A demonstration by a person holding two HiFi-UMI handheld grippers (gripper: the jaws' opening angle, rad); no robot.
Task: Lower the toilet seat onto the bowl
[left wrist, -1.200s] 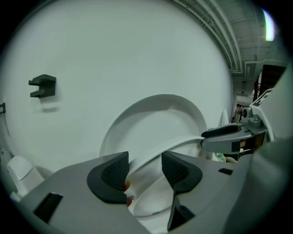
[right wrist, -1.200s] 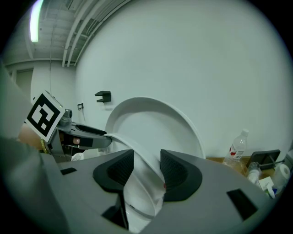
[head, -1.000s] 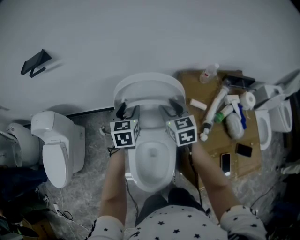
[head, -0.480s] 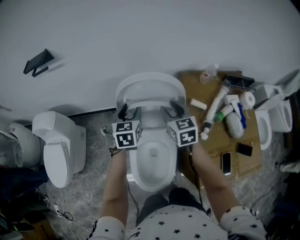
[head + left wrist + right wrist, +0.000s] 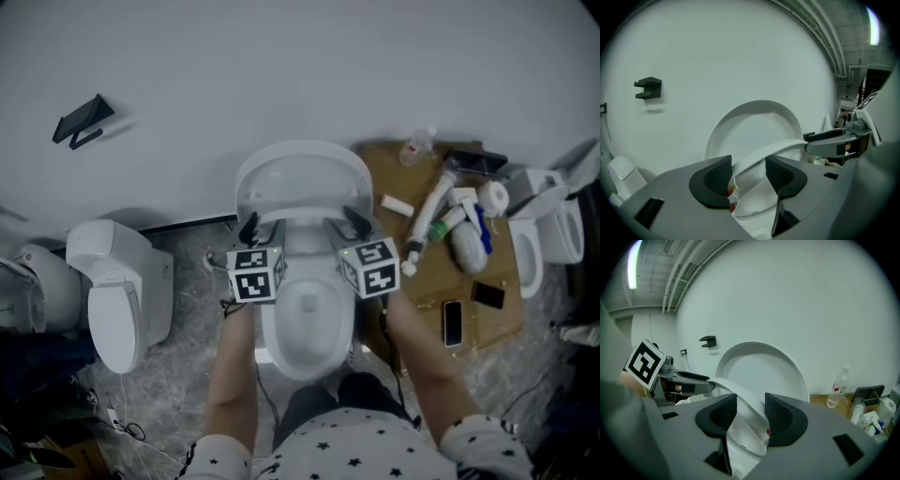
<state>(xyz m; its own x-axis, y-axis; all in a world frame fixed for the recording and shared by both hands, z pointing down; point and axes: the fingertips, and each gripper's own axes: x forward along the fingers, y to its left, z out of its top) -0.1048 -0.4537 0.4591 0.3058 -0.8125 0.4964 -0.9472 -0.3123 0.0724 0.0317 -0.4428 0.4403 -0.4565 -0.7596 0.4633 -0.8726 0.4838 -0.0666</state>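
Observation:
A white toilet stands against the wall, its lid (image 5: 300,173) upright and its bowl (image 5: 305,314) open below. The toilet seat (image 5: 302,208) hangs partway between lid and bowl, tilted. My left gripper (image 5: 249,229) is shut on the seat's left rim and my right gripper (image 5: 353,221) on its right rim. In the left gripper view the seat's rim (image 5: 761,153) runs between the pads (image 5: 717,176), with the lid (image 5: 754,124) behind. In the right gripper view the seat's rim (image 5: 740,404) sits between the pads (image 5: 777,416).
Another white toilet (image 5: 117,291) stands on the left and a third (image 5: 548,234) at the far right. A wooden board (image 5: 427,291) on the right holds a water bottle (image 5: 419,145), brushes, rolls and phones. A black bracket (image 5: 80,122) hangs on the wall.
Both grippers have come slightly down and towards me with the seat held between them, so the seat has tipped a little further away from the lid.

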